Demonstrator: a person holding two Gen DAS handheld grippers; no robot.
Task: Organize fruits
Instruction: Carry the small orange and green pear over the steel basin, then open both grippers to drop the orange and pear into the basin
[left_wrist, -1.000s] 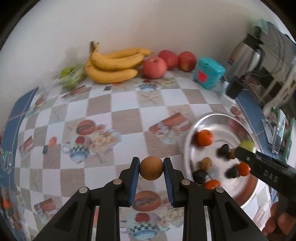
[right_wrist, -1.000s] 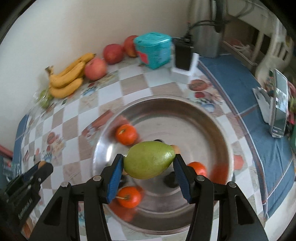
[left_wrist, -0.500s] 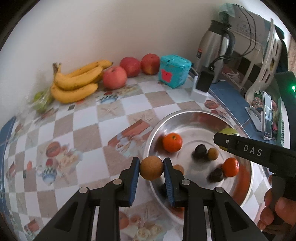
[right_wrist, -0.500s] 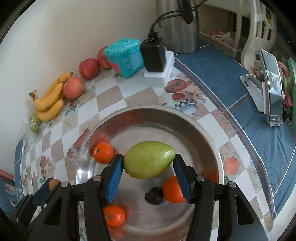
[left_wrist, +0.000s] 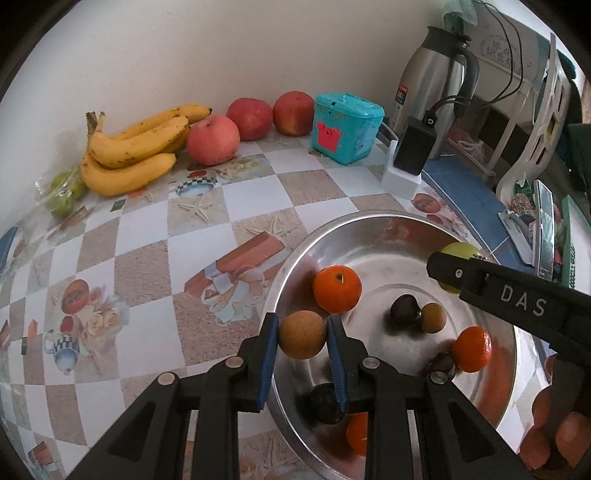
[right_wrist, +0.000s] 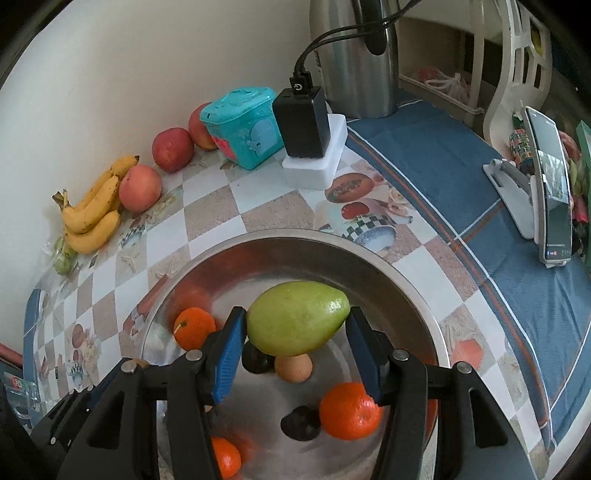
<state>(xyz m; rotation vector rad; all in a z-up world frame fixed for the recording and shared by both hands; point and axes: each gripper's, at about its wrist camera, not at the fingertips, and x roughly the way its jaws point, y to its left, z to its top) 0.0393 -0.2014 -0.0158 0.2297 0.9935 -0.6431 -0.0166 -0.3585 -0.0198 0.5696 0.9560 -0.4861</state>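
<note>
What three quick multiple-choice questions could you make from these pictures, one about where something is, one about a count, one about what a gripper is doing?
1. Where do the bananas lie?
A. In the metal bowl
B. By the wall, next to an apple
C. On the blue cloth

2. How many red apples stand along the wall?
A. One
B. Three
C. Five

3. What is the right gripper doing?
A. Holding a green fruit over the metal bowl
B. Standing open with nothing in it
C. Gripping a banana

Answers:
1 B: the bunch lies at the wall, beside the nearest apple, far from the metal bowl.
2 B: three apples show between the bananas and the teal box.
3 A: its blue pads press the green fruit from both sides.
</note>
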